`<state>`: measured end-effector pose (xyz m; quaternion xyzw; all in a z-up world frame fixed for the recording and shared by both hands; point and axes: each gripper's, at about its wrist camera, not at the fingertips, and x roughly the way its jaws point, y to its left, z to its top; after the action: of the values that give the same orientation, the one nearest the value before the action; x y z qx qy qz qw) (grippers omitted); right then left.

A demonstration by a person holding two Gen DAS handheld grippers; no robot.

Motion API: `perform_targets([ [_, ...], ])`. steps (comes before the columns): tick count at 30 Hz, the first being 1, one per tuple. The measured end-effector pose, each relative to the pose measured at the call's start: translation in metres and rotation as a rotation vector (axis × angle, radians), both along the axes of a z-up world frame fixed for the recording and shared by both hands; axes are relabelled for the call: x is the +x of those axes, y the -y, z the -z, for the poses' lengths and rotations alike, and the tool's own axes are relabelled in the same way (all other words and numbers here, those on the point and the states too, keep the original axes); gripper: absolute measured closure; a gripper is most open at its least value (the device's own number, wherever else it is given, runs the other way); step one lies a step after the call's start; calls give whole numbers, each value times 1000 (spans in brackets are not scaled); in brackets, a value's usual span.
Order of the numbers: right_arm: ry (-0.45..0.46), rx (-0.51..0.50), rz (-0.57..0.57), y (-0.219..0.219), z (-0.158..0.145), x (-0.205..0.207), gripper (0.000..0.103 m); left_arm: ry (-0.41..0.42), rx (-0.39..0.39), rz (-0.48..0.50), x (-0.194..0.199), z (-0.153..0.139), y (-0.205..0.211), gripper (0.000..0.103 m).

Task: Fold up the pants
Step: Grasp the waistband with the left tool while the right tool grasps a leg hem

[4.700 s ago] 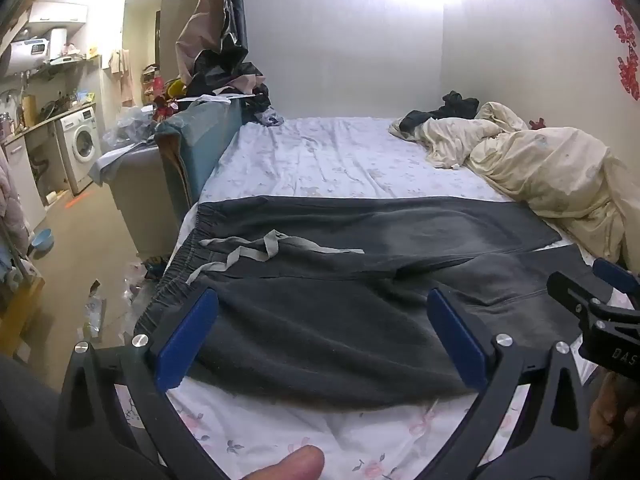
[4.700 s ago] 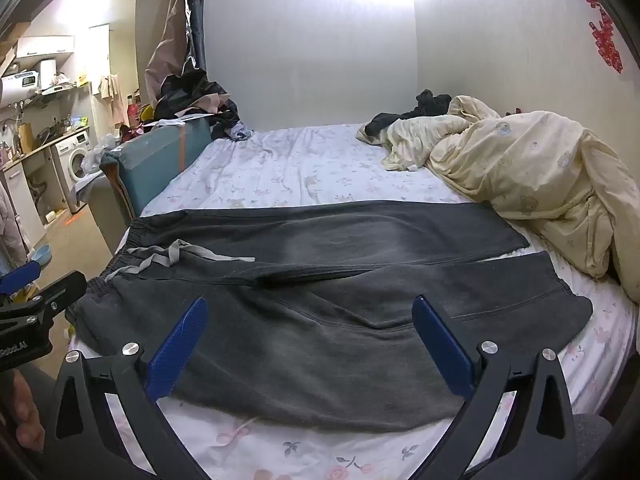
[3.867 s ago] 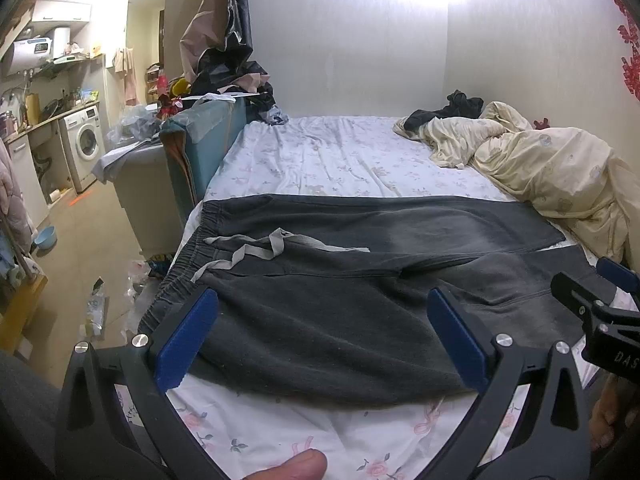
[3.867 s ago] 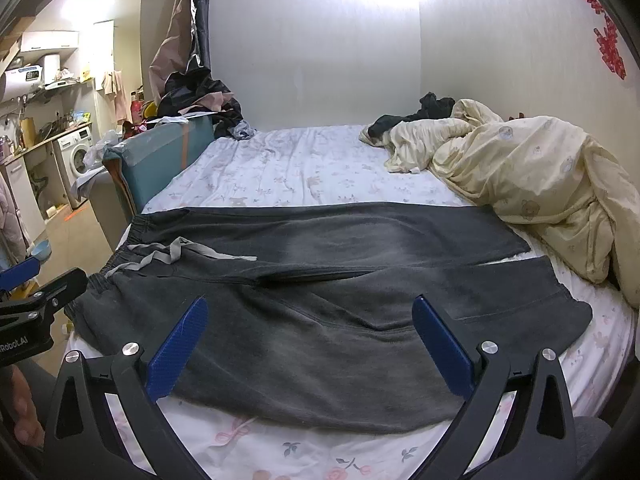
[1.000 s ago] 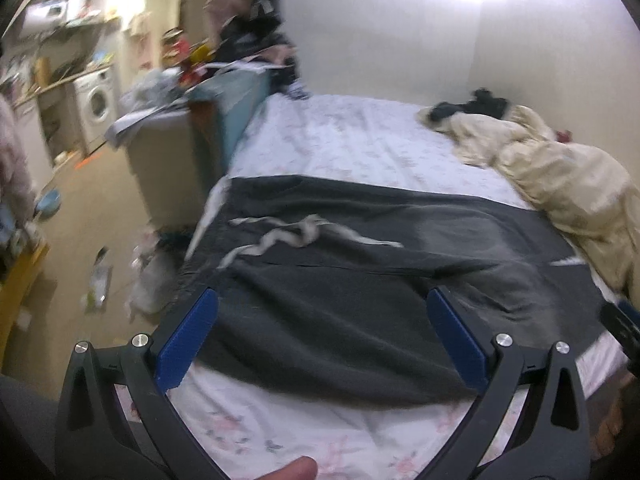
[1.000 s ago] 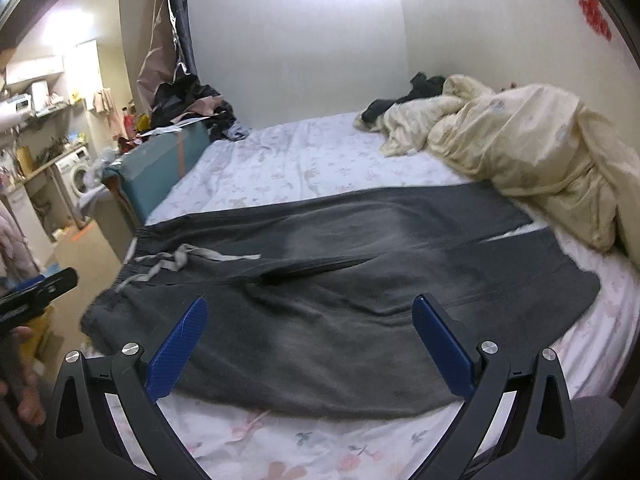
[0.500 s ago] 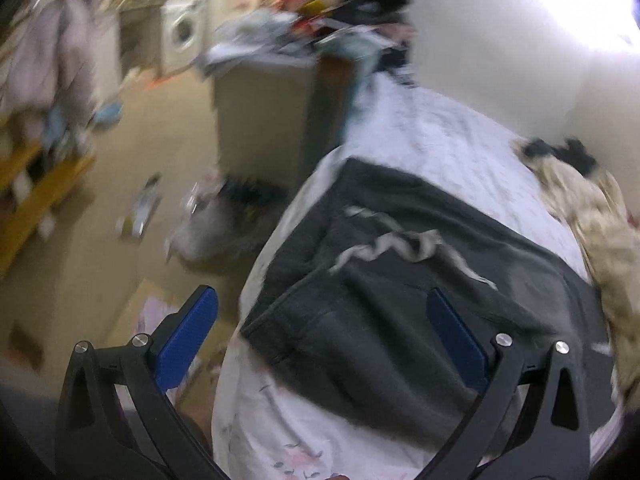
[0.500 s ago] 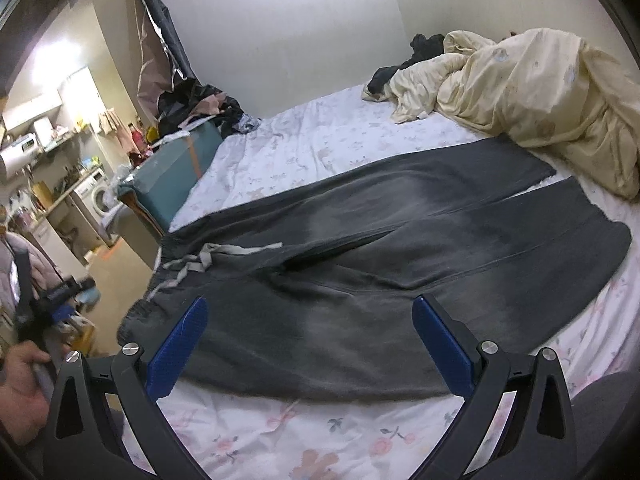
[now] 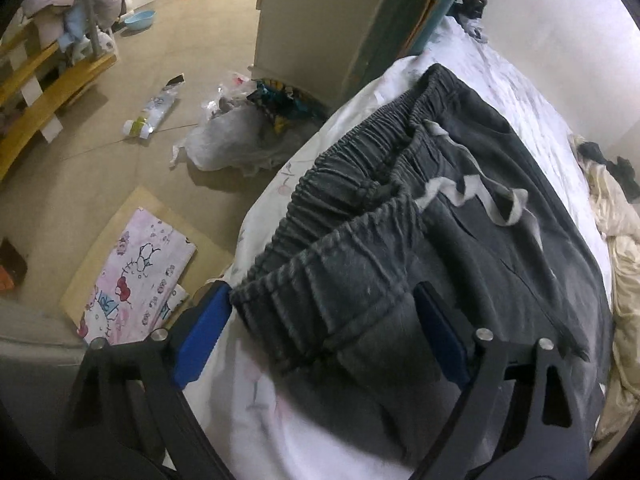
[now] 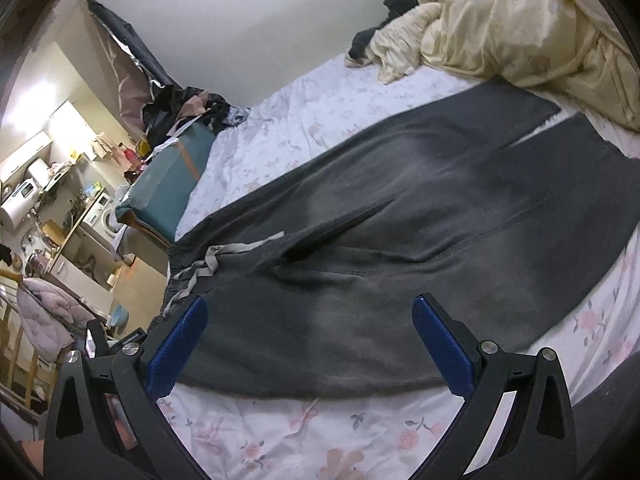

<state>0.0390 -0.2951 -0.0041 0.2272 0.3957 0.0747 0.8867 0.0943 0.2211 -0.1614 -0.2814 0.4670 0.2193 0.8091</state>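
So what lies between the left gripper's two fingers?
In the left wrist view, the pants' near waistband corner lies between the open left gripper fingers, not yet clamped.

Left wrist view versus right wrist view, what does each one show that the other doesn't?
Only the left wrist view shows the floor clutter: a plastic bottle and a cartoon-print cloth. Only the right wrist view shows the pants' leg ends and the yellow duvet. Both show the dark pants, their grey drawstring and open tongs.
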Motion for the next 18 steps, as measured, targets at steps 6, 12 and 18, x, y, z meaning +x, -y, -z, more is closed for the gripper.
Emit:
perform_targets([
  [6, -5, -10, 2, 0, 2, 1, 0, 84, 216, 104, -1, -45, 39, 67],
  [12, 5, -26, -33, -7, 2, 1, 0, 136, 283, 170, -1, -81, 54, 82],
  [18, -166, 94, -61, 3, 35, 8, 0, 37, 276, 149, 5, -69, 45, 83],
])
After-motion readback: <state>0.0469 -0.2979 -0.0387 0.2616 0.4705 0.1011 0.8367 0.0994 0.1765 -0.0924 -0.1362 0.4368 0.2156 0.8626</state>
